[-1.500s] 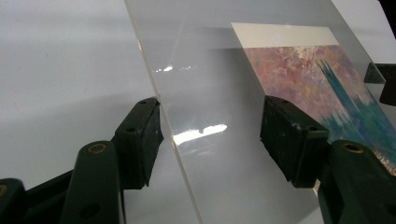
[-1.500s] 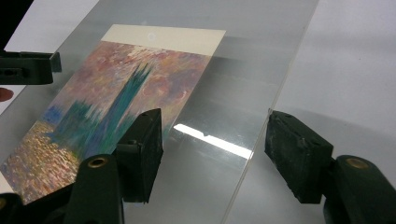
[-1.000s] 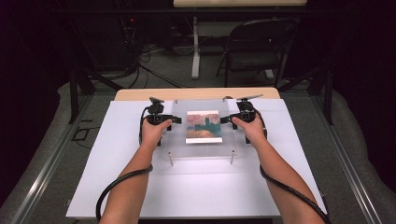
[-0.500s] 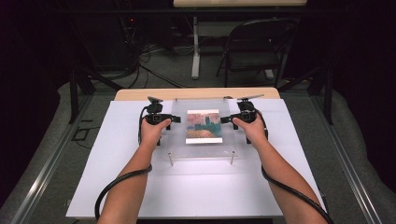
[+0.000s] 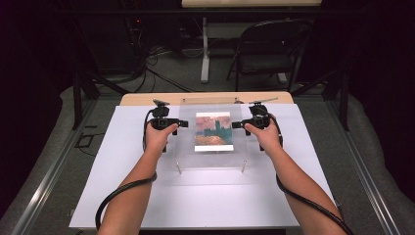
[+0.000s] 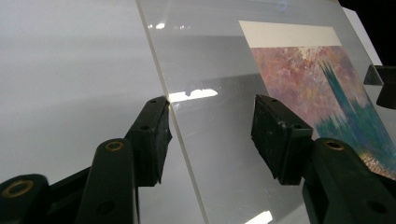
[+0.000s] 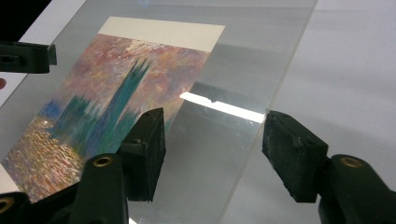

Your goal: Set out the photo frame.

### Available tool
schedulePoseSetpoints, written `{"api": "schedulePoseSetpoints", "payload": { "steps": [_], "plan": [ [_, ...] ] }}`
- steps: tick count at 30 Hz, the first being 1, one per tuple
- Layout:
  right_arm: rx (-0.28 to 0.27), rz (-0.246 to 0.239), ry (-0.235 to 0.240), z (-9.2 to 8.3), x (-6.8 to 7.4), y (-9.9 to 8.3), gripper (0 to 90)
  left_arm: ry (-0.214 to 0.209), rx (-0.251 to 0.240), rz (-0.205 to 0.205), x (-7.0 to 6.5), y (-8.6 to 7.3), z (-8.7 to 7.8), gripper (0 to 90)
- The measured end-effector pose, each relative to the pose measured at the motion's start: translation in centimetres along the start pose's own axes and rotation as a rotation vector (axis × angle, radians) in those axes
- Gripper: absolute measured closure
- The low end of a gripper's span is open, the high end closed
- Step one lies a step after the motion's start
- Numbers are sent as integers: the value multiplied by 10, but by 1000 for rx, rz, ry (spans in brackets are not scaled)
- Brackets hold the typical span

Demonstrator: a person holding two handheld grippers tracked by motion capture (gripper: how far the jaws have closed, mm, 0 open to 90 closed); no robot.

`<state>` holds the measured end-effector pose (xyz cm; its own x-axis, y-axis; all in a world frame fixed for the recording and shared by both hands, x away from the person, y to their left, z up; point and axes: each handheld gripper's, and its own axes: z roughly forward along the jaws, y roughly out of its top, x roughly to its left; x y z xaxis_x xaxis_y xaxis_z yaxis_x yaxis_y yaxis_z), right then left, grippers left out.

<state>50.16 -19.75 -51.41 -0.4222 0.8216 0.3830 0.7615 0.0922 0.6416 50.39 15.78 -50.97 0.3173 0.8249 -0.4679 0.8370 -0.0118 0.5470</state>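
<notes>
A clear acrylic pane (image 5: 188, 147) rests on short posts over the white table, with a colourful painted print (image 5: 213, 129) under it. My left gripper (image 5: 182, 123) is at the pane's left edge and my right gripper (image 5: 236, 125) at its right edge. In the left gripper view the pane (image 6: 215, 70) passes between the jaws of my left gripper (image 6: 210, 126); they have just been closing, with a wide gap still at one pad. In the right gripper view my right gripper (image 7: 215, 140) straddles the pane's edge (image 7: 261, 116) without pressing on it. The print (image 7: 116, 93) lies beyond.
The white table top (image 5: 122, 186) spreads around the pane, with a wooden strip (image 5: 205, 98) behind it. Two small posts (image 5: 178, 169) hold up the pane's near edge. A folding chair (image 5: 269, 54) and floor cables stand beyond the table. Cables trail from both hands.
</notes>
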Motion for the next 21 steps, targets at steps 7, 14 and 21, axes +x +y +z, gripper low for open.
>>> {"api": "schedulePoseSetpoints", "payload": {
  "steps": [7, 14, 21],
  "plan": [
    [-19, -48, -9, -15, 8, 1, 415, 7, -14, 36, -8, 0, -12, 503],
    [-31, -83, -15, -25, 15, 0, 428, 3, -39, 53, -14, -2, -23, 524],
    [-38, -128, -29, -36, 23, 0, 442, 10, -47, 83, -21, -3, -35, 547]
  ]
}}
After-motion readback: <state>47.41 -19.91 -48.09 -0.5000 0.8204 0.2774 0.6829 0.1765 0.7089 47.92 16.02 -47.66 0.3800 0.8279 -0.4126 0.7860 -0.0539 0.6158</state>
